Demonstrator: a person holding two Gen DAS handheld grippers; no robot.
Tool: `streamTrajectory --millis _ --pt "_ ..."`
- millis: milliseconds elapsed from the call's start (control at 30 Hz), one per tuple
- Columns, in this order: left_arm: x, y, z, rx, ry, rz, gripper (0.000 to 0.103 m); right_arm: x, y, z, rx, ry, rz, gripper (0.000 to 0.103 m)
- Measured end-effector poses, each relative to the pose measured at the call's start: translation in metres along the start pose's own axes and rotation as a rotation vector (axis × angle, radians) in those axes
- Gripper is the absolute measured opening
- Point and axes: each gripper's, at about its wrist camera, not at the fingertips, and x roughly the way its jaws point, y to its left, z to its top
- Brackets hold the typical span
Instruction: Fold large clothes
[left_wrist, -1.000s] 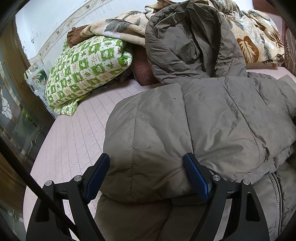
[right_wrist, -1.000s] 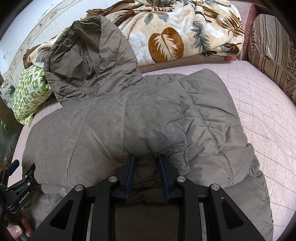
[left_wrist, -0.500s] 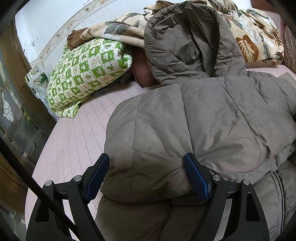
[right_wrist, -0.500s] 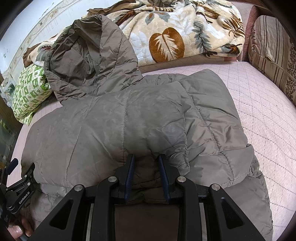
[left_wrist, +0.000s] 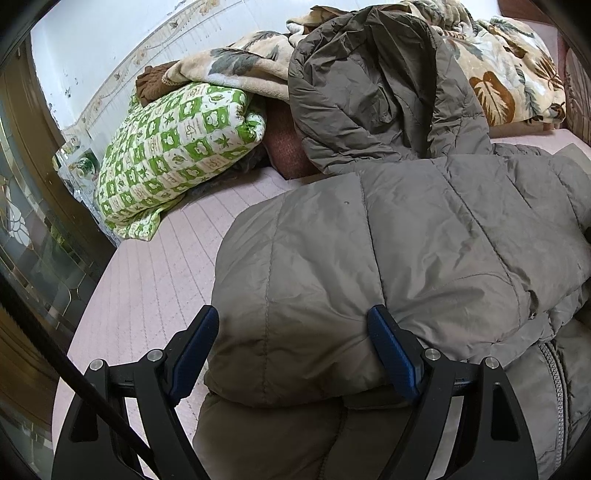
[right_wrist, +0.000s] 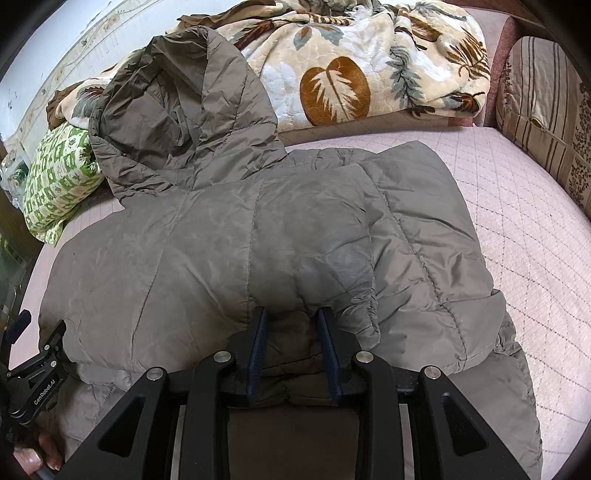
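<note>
Jacket (right_wrist: 295, 240), grey-brown quilted puffer, lies on pink bedspread (right_wrist: 517, 206), upper layer folded over lower. Right gripper (right_wrist: 291, 325) at near folded edge, jaws narrow, pinching bunch of jacket fabric between blue pads. Left gripper (left_wrist: 293, 325) at jacket's left near corner, jaws wide; folded edge bulges between fingers, left pad (left_wrist: 195, 350) apart from fabric, right pad (left_wrist: 391, 354) pressed against it. Zipper (left_wrist: 550, 387) visible on lower layer. Farther: hood (right_wrist: 184, 110) propped up against floral blanket (right_wrist: 351, 62); green checked pillow (left_wrist: 173, 155) beside hood, left; striped cushion (right_wrist: 543, 92) far right.
</note>
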Motion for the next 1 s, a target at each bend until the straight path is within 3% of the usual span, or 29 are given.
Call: streamTrajectory --millis 1000 --pt "-0.005 -0.012 0.0 0.05 -0.025 0.06 0.083 -0.001 0.007 -0.001 -0.033 -0.002 -0.03 0.034"
